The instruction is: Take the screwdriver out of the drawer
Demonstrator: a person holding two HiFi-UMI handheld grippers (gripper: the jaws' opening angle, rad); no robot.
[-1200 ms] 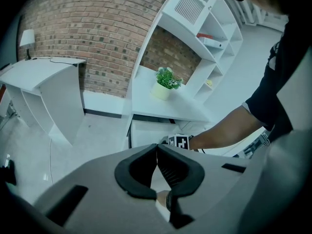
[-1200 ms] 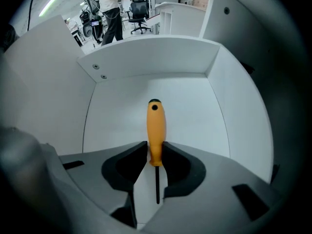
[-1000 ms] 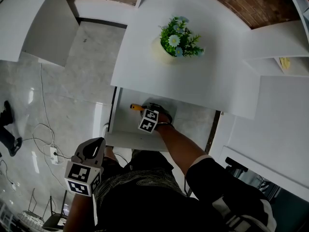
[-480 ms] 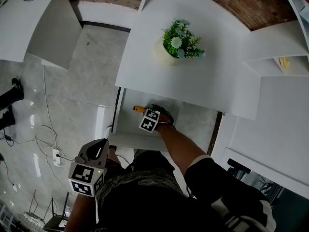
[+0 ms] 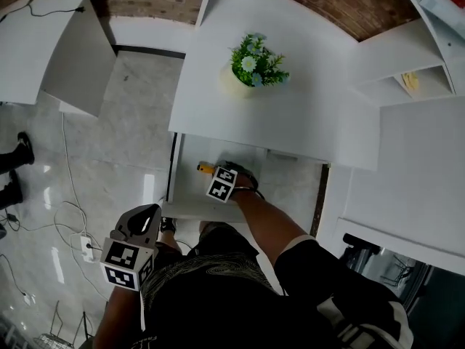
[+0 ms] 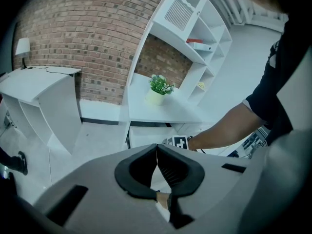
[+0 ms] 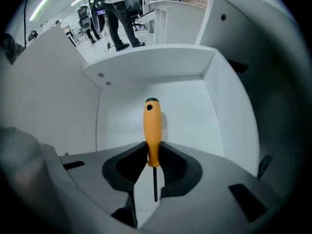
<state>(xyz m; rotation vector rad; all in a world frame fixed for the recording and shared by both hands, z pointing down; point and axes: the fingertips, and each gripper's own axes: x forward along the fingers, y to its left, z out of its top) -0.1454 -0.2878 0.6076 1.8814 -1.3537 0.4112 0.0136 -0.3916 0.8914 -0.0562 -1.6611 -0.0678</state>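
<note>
The screwdriver sits in the drawer between the right gripper's 2 jaws — potted plant on the desk above.

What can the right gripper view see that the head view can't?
Only the right gripper view shows the right claw pinching the orange screwdriver where its handle meets the thin black shaft. It also shows people standing far behind. Only the head view shows the flower pot on the white table, and the left claw held off to the side. Both show the screwdriver's orange handle inside the white drawer.
</note>
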